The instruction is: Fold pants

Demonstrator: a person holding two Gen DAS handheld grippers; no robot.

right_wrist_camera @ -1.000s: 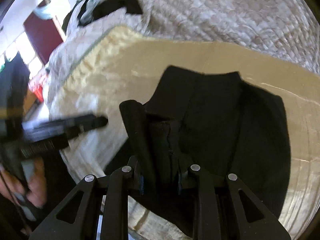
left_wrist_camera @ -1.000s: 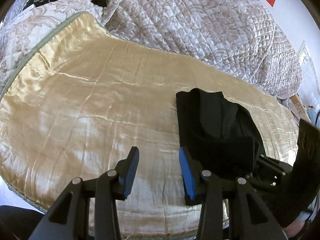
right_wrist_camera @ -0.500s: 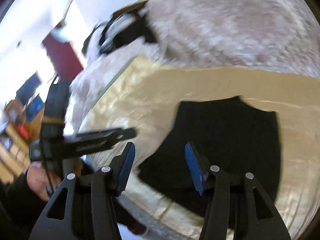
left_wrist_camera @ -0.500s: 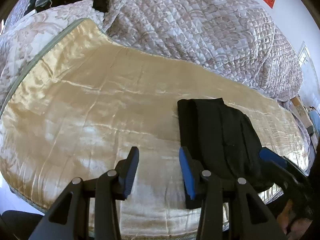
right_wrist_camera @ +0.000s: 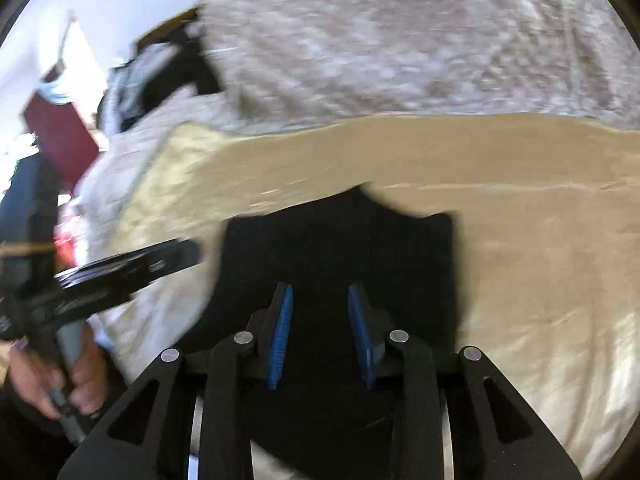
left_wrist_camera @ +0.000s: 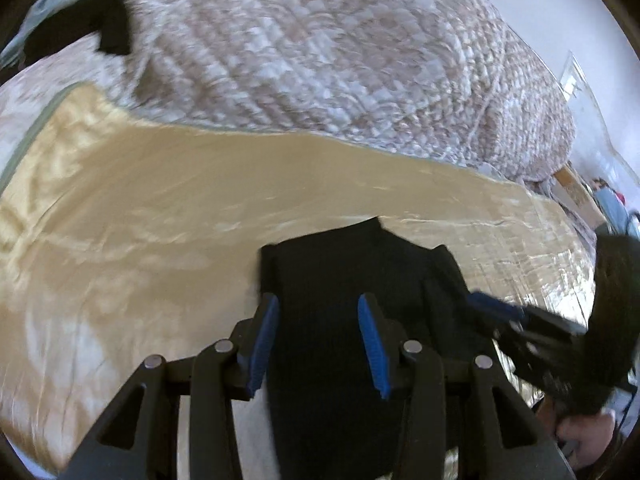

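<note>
Matt black cloth pants (left_wrist_camera: 356,280), glossy cream satin sheet (left_wrist_camera: 160,216) with shiny creases, rough quilted cotton-like bedspread (left_wrist_camera: 320,48), matt black plastic left gripper (left_wrist_camera: 318,340) with ribbed blue pads (left_wrist_camera: 370,344) and small metal rivets.

Motion blurs the quilt (right_wrist_camera: 400,40), and the black pants (right_wrist_camera: 340,248) run off the bottom edge.

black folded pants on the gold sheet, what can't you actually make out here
- Black folded pants: near end hidden behind the left gripper in the left wrist view.
- Same in the right wrist view, behind the closing right gripper.
- Fold layers: lost to blur and darkness.
- Gold satin sheet: cut by the edge.
</note>
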